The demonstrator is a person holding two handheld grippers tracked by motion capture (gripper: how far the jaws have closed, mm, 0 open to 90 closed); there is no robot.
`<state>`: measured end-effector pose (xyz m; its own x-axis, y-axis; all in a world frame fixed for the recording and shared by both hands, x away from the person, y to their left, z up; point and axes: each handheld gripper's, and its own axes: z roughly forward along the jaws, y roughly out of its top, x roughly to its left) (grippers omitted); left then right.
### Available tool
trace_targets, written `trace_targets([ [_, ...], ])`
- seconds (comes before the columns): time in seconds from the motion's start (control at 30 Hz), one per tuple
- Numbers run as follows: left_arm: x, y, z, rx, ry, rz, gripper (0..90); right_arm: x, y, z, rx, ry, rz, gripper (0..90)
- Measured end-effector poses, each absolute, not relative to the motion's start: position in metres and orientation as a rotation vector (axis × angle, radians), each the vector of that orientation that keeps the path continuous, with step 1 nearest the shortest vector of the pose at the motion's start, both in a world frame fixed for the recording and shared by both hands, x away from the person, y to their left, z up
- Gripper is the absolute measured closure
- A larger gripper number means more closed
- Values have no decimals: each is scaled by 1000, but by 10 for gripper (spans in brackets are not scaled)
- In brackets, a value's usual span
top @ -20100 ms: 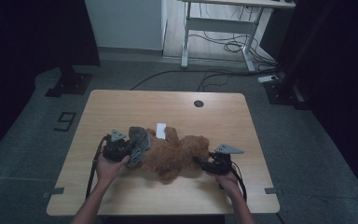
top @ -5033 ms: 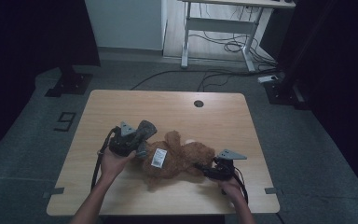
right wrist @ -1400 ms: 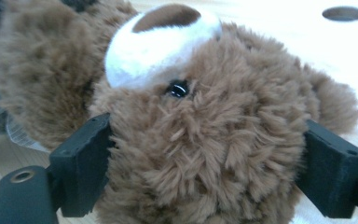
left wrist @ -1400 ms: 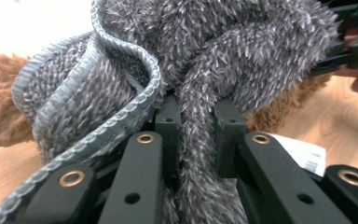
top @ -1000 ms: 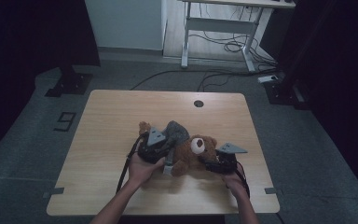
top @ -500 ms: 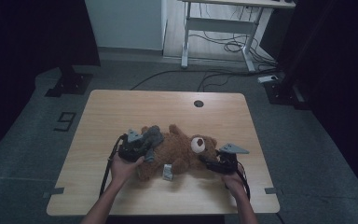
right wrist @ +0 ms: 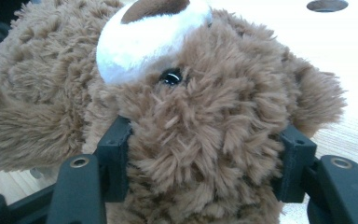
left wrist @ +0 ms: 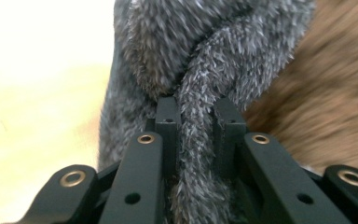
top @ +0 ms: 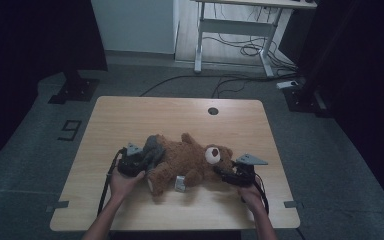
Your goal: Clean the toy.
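The left tongs [left wrist: 193, 135] are pinched tight on a twisted fold of fuzzy grey fabric [left wrist: 205, 60], the strip squeezed thin between the two black jaws; from above, the same left tongs [top: 132, 162] sit at the foot end of the toy, towards the left side of the table, with the grey garment bunched against the brown fur there. The right tongs [right wrist: 205, 163] clamp the head of the shaggy brown plush teddy bear [right wrist: 205, 135], one jaw on each side of it just below the black bead eye, the fur bulging between them; from above these right tongs [top: 235, 175] lie at the bear's head, towards the right edge. The bear [top: 187, 160] lies on its back across the middle of the light wooden table [top: 180, 112], nearer the front edge than the back, white muzzle up, with a small pale tag [top: 180, 184] lying by its belly on the near side. The work looks like pulling the grey piece along or off the bear's legs while the head is held steady. The risks, as I judge them: the narrow pinch on slippery pile could slide off if the left hand tugs hard; the soft head could squash and slip out of the right jaws, so the whole bear drags leftward; or the fabric could snag on a leg and twist the toy over.
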<state>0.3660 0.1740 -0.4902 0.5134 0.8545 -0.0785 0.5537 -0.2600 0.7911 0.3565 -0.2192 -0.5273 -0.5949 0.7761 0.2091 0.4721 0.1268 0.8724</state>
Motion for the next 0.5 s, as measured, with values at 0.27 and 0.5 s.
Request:
trace_targets([
  [0.27, 367, 125, -428, 1874, 937, 418, 758, 357, -219, -527, 1221, 2111, 1457, 368],
  [0.5, 383, 90, -456, 1985, 971, 337, 758, 356, -220, -528, 1215, 2115, 1462, 367],
])
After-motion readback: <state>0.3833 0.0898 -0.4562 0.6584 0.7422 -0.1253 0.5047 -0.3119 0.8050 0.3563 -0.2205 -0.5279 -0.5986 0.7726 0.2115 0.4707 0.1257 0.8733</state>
